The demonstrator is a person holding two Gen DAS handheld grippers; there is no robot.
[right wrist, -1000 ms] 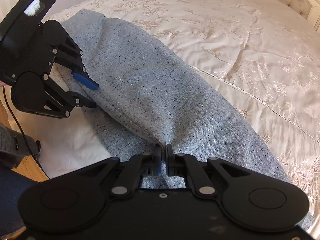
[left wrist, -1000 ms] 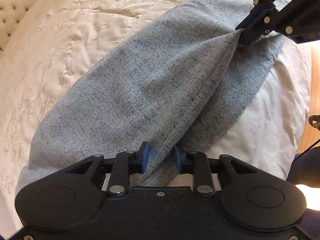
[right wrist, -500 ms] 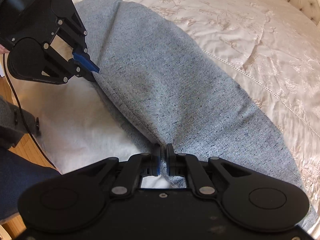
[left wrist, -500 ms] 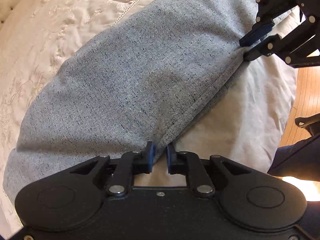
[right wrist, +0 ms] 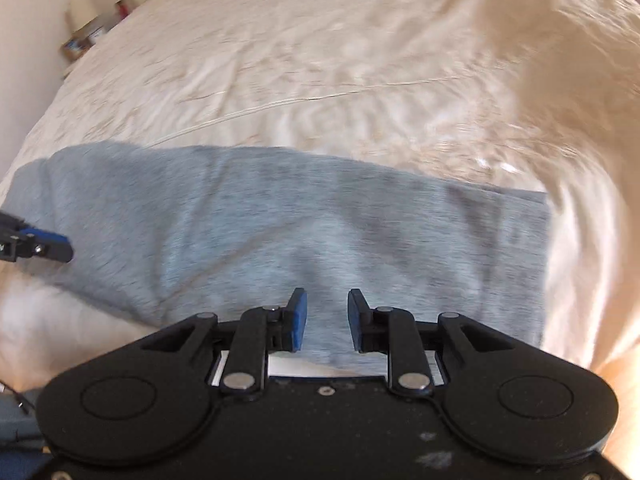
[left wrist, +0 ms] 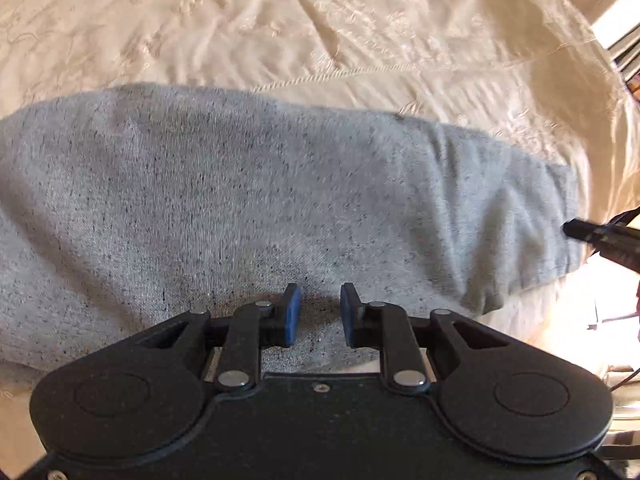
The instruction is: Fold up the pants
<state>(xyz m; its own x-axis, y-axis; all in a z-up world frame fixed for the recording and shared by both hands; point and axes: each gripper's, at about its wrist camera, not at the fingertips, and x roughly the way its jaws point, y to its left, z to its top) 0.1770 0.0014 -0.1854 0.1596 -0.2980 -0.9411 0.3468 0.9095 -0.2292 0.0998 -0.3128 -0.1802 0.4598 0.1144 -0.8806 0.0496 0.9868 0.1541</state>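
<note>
So your lengthwise fold was down: pants (left wrist: 280, 200) lay flat as one grey band across the bedspread (left wrist: 360, 32), near its front edge. Left gripper (left wrist: 320, 312) and right gripper (right wrist: 327, 318) had just been opening, jaws apart, cloth under them, nothing pinched. Cross folds were probably left.

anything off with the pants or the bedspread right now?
Nothing stands out. The grey knit pants lie flat as a folded band across the cream embroidered bedspread, edges roughly straight, no bunching beyond a soft crease. Both frames are motion-blurred, so fine wrinkles can't be judged.
</note>
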